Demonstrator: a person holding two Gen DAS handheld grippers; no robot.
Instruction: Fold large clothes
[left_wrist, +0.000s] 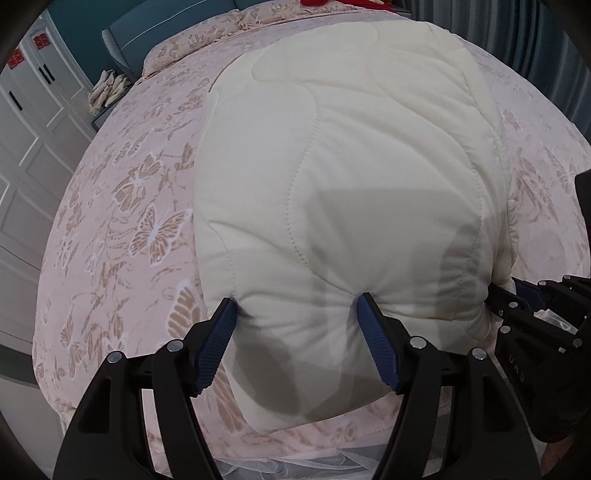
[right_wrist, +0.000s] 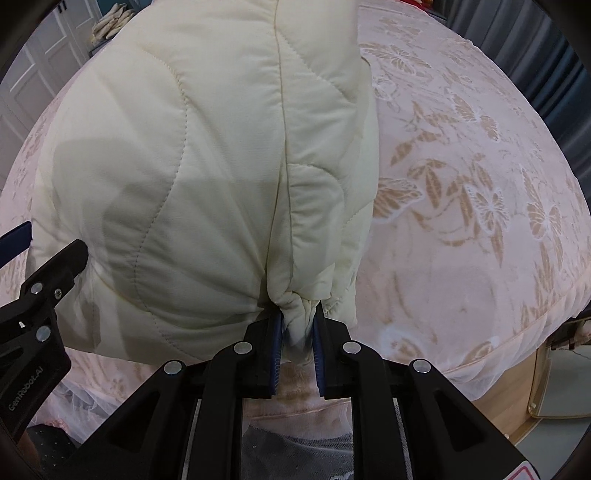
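A cream quilted padded jacket (left_wrist: 332, 166) lies along the pink butterfly-patterned bed cover (left_wrist: 129, 203), its near end at the bed's front edge. My left gripper (left_wrist: 295, 301) stands wide over that near end, both blue pads dimpling the thick padding between them. My right gripper (right_wrist: 297, 314) is shut on a bunched fold at the jacket's (right_wrist: 184, 147) near right corner, where the fabric puckers between the pads. The right gripper's body (left_wrist: 517, 306) shows at the right edge of the left wrist view. The left gripper's finger (right_wrist: 55, 266) shows at the left edge of the right wrist view.
White wardrobe doors (left_wrist: 29, 129) stand left of the bed. A teal headboard (left_wrist: 155, 29) and a stack of folded cloth (left_wrist: 109, 88) are at the far end, grey curtains (left_wrist: 535, 37) to the right. The wooden bed frame (right_wrist: 517, 398) shows below the cover's (right_wrist: 461, 184) front corner.
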